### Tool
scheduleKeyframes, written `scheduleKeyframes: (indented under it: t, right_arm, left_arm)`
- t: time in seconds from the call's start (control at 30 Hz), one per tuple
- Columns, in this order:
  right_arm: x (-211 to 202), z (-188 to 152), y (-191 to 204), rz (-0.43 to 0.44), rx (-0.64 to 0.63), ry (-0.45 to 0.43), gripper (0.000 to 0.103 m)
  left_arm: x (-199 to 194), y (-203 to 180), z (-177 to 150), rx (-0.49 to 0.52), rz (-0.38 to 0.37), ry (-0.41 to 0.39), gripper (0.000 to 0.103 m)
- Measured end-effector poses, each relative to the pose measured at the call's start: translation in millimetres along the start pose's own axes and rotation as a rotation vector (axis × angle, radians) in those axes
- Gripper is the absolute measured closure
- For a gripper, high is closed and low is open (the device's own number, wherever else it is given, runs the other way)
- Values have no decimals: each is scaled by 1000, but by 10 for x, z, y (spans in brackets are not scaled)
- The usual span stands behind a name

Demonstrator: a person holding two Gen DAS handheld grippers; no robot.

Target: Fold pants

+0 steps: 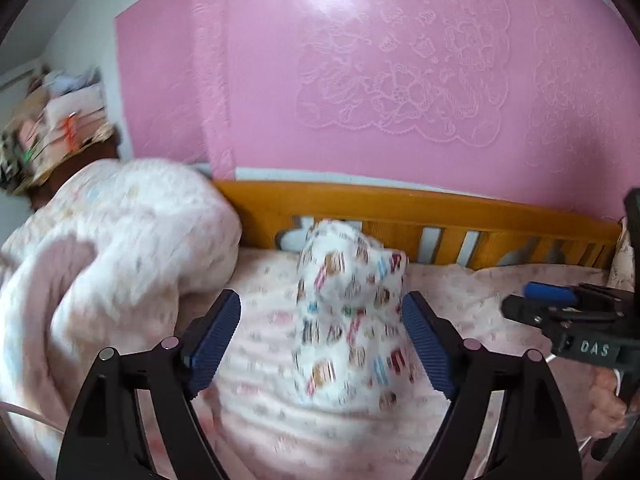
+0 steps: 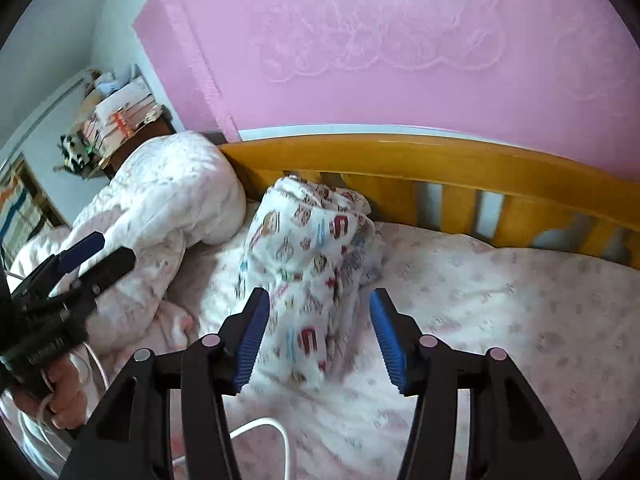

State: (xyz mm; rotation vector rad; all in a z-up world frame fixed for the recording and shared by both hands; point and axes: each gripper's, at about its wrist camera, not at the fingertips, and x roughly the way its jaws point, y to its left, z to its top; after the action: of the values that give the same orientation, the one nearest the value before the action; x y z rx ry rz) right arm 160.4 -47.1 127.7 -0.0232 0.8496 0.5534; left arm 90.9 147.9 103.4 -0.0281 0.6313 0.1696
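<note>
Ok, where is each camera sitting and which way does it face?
Left wrist: rides the left hand-held gripper, open, facing the patterned pants and wooden headboard; the right hand-held gripper shows at right.
Right wrist: rides the right gripper, open, same heading; the left gripper and its hand show at left.
Shared: pants, headboard, bunched duvet, pink wall.

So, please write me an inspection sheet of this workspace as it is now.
Surface: bed sheet, pink print, wrinkled.
Job's things: patterned pants, crumpled heap near the wooden bed rail, unfolded.
Clutter: bunched quilt beside the pants.
Grippers: left claw open, right claw open; both empty, pants ahead of each.
Cables: white cable on the sheet.
Surroundings: pink wall; stacked books behind the quilt.
</note>
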Motion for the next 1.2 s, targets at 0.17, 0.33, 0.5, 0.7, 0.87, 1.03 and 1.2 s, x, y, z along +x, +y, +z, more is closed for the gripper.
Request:
scheduleKeyframes:
  t: [0.17, 0.33, 0.5, 0.7, 0.87, 1.03, 1.2]
  right_arm:
    - [-381, -429, 46, -56, -65, -13, 35]
    - [-589, -814, -27, -40, -15, -11, 33]
    - [-701, -1139, -124, -70, 25, -65, 27]
    - [-691, -1317, -182, -122, -43, -76, 24]
    - [-643, -1366, -304, -148, -17, -85, 18]
    - [-565, -1398, -299, -168, -30, -83, 18]
    - [-551, -1423, -263, -157, -35, -90, 18]
  left_arm:
    - [-225, -145, -412, 1, 47, 8, 21]
    - [-331, -246, -797, -38, 16, 54, 20]
    - [-463, -385, -1111, -38, 44, -35, 7]
    - [-328, -492, -1286, -40, 30, -1, 6]
    - [-318, -516, -1301, -21, 61, -39, 4]
    - [-314, -499, -1320, -44, 34, -50, 1]
    - [-272, -498, -1334, -46, 28, -33, 1]
